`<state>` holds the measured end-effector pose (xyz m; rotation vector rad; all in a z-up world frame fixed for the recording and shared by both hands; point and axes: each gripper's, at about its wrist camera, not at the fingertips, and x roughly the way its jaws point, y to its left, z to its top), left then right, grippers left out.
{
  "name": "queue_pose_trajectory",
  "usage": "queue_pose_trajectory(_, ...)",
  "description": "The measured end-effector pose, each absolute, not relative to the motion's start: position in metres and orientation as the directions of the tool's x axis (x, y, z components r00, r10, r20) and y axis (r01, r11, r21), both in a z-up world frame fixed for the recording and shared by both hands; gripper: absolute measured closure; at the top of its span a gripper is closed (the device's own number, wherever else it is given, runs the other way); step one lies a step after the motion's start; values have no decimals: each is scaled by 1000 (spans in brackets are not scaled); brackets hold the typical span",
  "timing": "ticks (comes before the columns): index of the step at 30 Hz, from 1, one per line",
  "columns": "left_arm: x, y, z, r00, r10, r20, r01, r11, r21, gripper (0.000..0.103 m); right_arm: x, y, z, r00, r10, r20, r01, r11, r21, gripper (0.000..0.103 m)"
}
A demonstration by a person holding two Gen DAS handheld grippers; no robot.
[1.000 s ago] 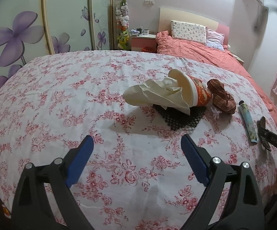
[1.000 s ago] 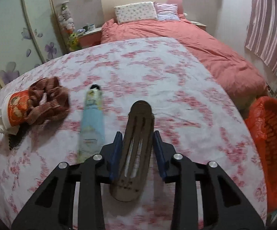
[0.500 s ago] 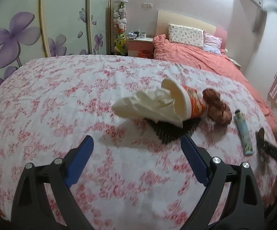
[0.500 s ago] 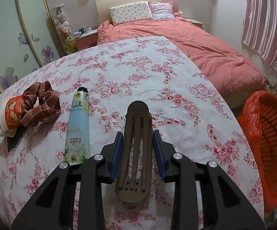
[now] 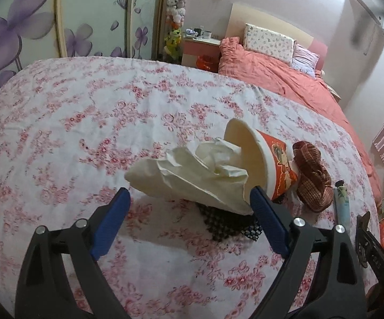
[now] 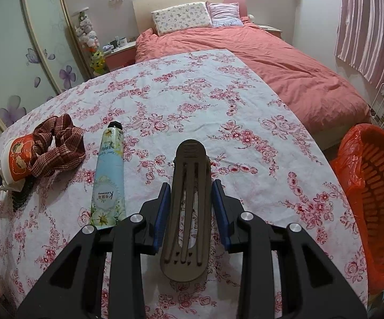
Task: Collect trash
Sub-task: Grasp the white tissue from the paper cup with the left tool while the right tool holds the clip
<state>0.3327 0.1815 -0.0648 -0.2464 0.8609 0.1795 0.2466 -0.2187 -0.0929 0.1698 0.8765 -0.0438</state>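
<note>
So my left gripper [image 5: 189, 207] has slid in toward the paper cup [image 5: 269, 164] since a second ago, and its jaws have just closed a touch, still wide with nothing pinched. The crumpled tissue [image 5: 197, 178] spilling from the cup sits right ahead, between the tips. The cup lies on its side, mouth toward me, long axis running away to the right. My right gripper [image 6: 192, 207] is clamped on a brown hair clip [image 6: 189, 207], well right of the cup.
</note>
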Motion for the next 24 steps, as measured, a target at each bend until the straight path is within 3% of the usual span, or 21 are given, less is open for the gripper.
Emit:
queue_pose_trajectory(3,338,179,-70,627,57,-777,-253,958,-134,28,246,-219,-93,640,32,-768,108,985,131,69)
queue_pose_trajectory(7,342,183,-74,628,57,-776,-261,955,-141,32,246,-219,-93,640,32,-768,108,985,131,69)
queue_pose_trajectory(21,345,182,-75,653,76,-754,-244,963,-114,34,247,-219,-93,640,32,-768,106,986,130,68)
queue_pose_trajectory(22,345,182,-75,653,77,-753,-241,964,-112,38,247,-219,-93,640,34,-768,106,986,132,68)
queue_pose_trajectory(24,345,181,-74,659,62,-750,-222,968,-115,60,246,-221,-93,645,45,-763,108,983,149,70)
